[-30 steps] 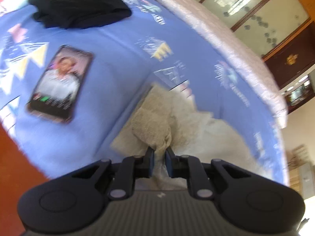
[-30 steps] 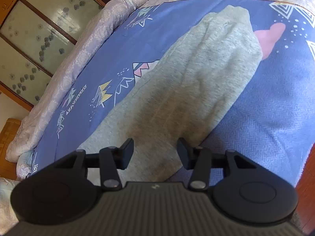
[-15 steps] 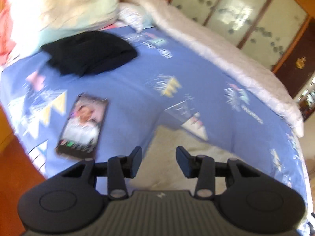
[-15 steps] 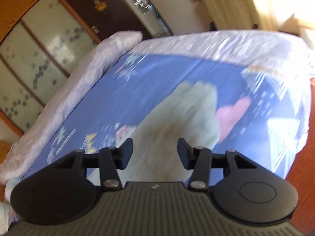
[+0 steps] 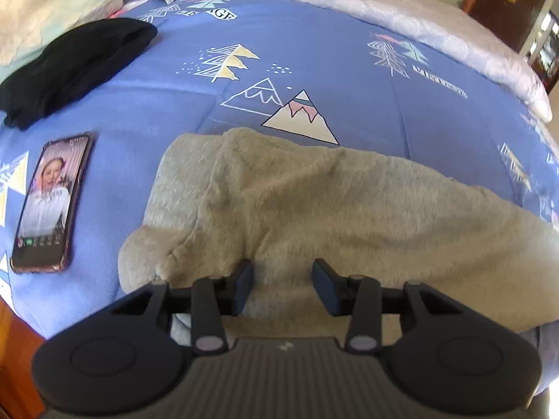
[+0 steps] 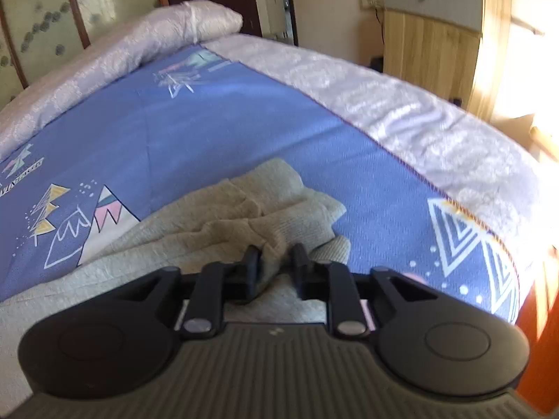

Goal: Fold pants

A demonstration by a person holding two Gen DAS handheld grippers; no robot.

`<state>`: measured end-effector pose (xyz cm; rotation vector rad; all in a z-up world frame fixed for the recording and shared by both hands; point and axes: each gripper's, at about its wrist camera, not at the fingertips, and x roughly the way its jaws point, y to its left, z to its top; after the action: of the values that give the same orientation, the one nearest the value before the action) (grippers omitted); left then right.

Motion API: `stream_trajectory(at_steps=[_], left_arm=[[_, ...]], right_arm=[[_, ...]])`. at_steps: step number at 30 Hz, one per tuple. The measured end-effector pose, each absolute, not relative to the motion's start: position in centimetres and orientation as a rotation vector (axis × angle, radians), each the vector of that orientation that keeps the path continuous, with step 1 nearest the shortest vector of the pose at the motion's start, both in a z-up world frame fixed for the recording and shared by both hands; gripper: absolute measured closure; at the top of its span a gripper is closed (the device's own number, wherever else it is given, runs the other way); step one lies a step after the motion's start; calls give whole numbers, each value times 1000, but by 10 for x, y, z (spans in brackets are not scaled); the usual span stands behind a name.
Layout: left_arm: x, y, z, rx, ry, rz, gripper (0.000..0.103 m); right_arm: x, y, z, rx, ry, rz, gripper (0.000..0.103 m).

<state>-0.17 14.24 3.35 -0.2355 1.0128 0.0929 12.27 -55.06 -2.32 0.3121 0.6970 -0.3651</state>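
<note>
Grey-beige knit pants (image 5: 314, 202) lie along the near edge of a blue patterned bedspread (image 5: 332, 52). In the left wrist view one end lies flat and doubled over. My left gripper (image 5: 282, 284) is open and empty just above the pants' near edge. In the right wrist view the other end of the pants (image 6: 251, 216) is bunched up. My right gripper (image 6: 276, 265) is shut on a fold of that bunched fabric.
A phone (image 5: 49, 202) with a lit screen lies left of the pants. A black folded garment (image 5: 73, 66) and pillows (image 5: 52, 3) are at the far left. A pale quilt (image 6: 401, 104) borders the bed; a wooden cabinet (image 6: 436, 35) stands beyond.
My left gripper let go of the pants end, opened, and now hovers over the flattened fabric. My right gripper, open before, moved to the other end and closed on the bunched fabric.
</note>
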Motion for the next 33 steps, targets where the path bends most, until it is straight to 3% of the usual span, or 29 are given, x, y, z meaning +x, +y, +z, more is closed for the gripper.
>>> stream_trajectory(at_steps=[5,8,11,16,23,29,33], left_arm=[[-2,147,36,-299,1011,130,64],[0,149,31,-327,999,176,64],[2,135,27,-248,981,208,64],[-5,123,33,-183,962,183,58],[-23,112,60,-156,854,120,58],[-12,95,26,-23,959,141,57],[-15,83,21,65,936,149,56]], right_arm=[[113,-553,16,381,508,-363,93],[143,-546,18,303,547,-386,93],[177,-553,-30,289,745,-432,81],[147,-559,-21,399,626,-430,61],[87,-531,10,490,545,-212,60],[87,-482,-31,335,764,-130,63],[88,-486,-30,333,741,-152,66]])
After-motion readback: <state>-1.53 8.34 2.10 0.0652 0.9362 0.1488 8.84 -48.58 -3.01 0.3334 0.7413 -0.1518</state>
